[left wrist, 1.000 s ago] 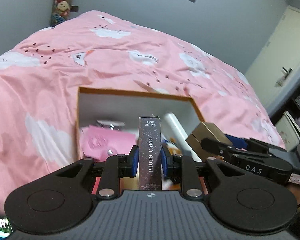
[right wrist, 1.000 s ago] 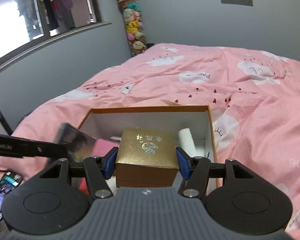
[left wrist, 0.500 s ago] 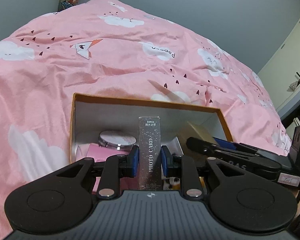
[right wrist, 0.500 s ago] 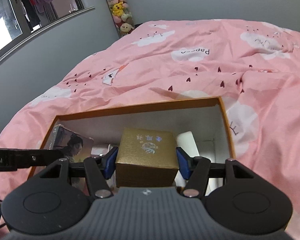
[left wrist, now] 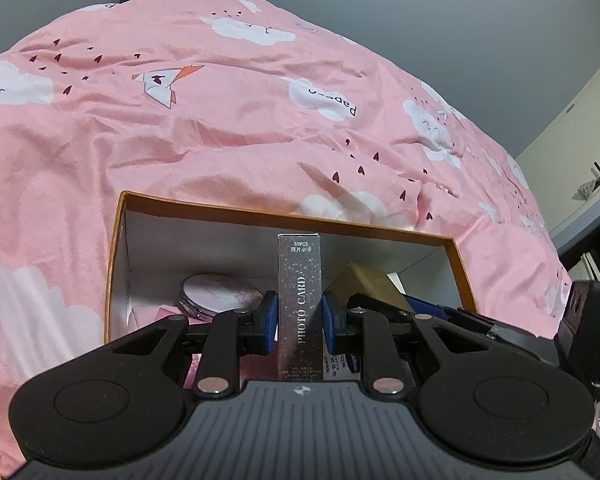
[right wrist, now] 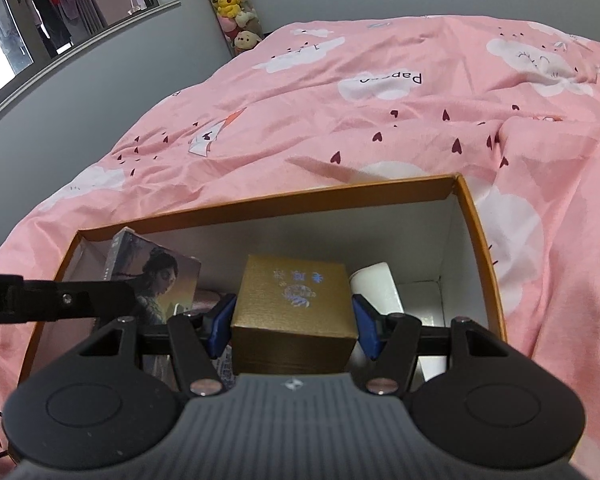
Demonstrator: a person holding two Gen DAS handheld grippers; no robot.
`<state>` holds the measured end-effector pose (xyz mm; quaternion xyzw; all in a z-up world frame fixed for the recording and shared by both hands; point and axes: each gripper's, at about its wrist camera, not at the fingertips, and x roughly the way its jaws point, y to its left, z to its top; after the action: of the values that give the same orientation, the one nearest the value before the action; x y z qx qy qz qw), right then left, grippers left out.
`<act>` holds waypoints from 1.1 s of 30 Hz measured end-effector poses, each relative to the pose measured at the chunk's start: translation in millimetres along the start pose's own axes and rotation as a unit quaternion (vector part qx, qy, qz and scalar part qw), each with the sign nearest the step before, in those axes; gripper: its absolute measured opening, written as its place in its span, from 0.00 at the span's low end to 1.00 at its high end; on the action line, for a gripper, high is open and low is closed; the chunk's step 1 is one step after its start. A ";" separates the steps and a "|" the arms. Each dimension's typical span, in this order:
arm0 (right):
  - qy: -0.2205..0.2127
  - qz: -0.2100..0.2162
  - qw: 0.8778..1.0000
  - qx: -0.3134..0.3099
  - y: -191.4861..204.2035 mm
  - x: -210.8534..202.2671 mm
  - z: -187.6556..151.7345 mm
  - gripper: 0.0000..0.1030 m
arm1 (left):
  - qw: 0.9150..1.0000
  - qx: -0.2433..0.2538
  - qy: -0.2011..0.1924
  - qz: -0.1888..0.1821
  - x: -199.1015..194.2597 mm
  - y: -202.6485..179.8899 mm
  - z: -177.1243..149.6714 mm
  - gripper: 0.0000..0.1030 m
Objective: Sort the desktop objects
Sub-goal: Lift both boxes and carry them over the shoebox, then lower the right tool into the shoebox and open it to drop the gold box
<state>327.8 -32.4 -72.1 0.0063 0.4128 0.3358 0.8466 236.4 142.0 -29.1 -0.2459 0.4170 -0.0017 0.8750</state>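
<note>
Left tool (left wrist: 299, 318) clamped on upright photo-card box (left wrist: 299, 308), poised over left half of orange storage box (left wrist: 114, 264) on pink bed (left wrist: 220, 128); risk of toppling onto round compact (left wrist: 220, 295) on release. Right tool (right wrist: 294, 322) clamped on gold box (right wrist: 294, 312); risk of crowding white tube (right wrist: 376, 290) or colliding with left tool.

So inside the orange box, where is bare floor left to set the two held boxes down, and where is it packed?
Bare white floor shows in the orange box's far right corner, between the white tube and the right wall. The left part is crowded: round compact and pink items. The left gripper holds the photo card box, the right gripper the gold box.
</note>
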 end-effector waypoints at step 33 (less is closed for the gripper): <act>-0.029 0.032 0.998 0.049 9.5 -63.5 -49.3 0.48 | 0.999 -0.054 0.001 -0.009 11.8 1.4 -6.1 0.25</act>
<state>260.2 -74.7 -57.8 0.0711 0.4037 0.3415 0.8458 239.4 138.2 -41.6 -0.2961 0.4153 0.0126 0.8600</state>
